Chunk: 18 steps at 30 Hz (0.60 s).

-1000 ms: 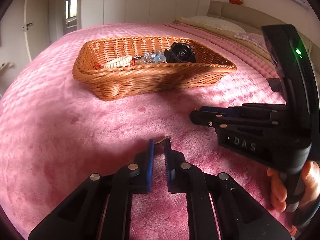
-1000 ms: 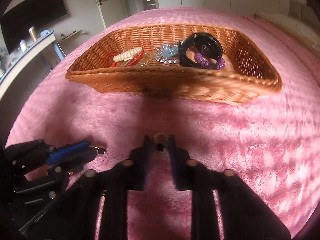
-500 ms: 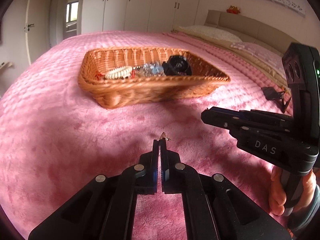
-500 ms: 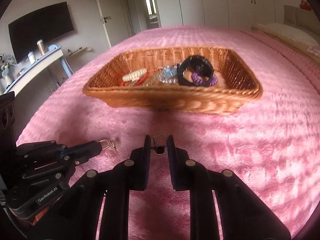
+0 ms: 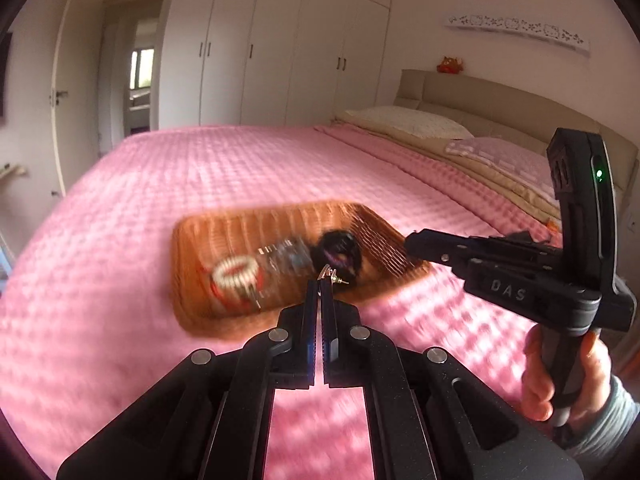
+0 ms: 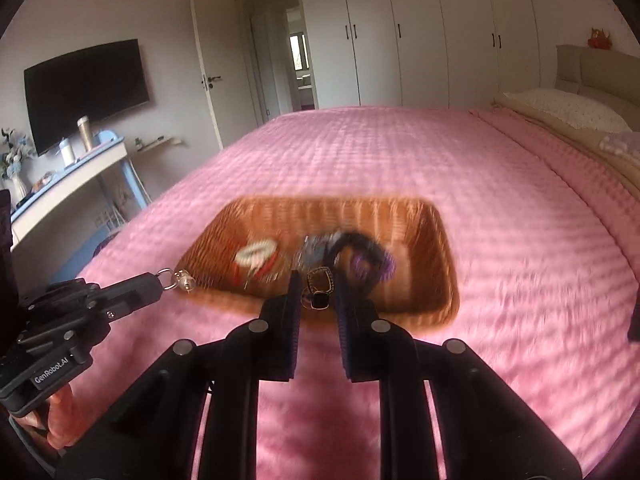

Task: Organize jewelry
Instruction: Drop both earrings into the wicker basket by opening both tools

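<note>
White letters "DAS" stand on the black side of the right gripper (image 5: 416,245), seen at the right of the left wrist view; "GenRobot.AI" stands on the body of the left gripper (image 6: 163,279), near left in the right wrist view

Pink bedspread (image 5: 240,168), white wardrobes (image 5: 280,48), wall television (image 6: 86,92), pillow (image 6: 568,110), desk (image 6: 68,176)

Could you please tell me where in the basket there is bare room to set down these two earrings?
The basket is crowded through its middle: the white bracelet, a silvery tangle and the black and purple bands. Bare wicker shows at its right end, beside those bands, and along the far wall. The pink bedspread is open all around the basket.
</note>
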### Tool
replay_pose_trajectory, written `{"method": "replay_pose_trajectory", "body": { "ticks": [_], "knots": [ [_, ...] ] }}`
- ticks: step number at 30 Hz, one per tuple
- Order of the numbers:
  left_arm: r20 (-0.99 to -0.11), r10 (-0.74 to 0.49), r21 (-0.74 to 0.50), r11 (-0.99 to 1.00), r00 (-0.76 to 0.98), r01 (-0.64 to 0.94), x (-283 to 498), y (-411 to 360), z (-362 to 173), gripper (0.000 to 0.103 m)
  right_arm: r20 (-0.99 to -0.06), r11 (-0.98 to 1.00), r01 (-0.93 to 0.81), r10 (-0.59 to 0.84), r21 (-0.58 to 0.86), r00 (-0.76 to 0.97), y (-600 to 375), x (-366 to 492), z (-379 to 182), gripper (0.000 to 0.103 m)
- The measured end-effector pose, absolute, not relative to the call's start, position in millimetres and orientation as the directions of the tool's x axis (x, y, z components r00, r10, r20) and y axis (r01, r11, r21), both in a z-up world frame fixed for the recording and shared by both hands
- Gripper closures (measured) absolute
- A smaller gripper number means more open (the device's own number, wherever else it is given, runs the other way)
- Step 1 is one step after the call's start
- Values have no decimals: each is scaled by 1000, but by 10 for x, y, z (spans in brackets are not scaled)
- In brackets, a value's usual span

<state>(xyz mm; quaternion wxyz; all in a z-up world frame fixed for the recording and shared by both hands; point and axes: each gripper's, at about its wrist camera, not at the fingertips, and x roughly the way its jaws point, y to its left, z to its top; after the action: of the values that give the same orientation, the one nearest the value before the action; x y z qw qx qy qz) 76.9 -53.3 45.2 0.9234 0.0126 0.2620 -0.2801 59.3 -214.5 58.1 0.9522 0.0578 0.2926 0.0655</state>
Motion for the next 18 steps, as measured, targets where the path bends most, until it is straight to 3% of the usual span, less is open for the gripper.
{"method": "replay_pose_trajectory", "body": {
  "ticks": [9,14,18],
  "knots": [
    [-536,-463,-200,882,706,426,1465,-566,148,103,-629,922,-74,316,380,710,-2352,1373,199,89],
    [-583,-427,-168,896,691,411,1549,-593,-114,103,-645,939,-128,314,319,697,-2117,1374,26,89],
    [-573,-432,-187,896,696,402,1572,-542,-127,103,-646,937,-113,312,331,697,-2115,1389,-54,89]
  ]
}}
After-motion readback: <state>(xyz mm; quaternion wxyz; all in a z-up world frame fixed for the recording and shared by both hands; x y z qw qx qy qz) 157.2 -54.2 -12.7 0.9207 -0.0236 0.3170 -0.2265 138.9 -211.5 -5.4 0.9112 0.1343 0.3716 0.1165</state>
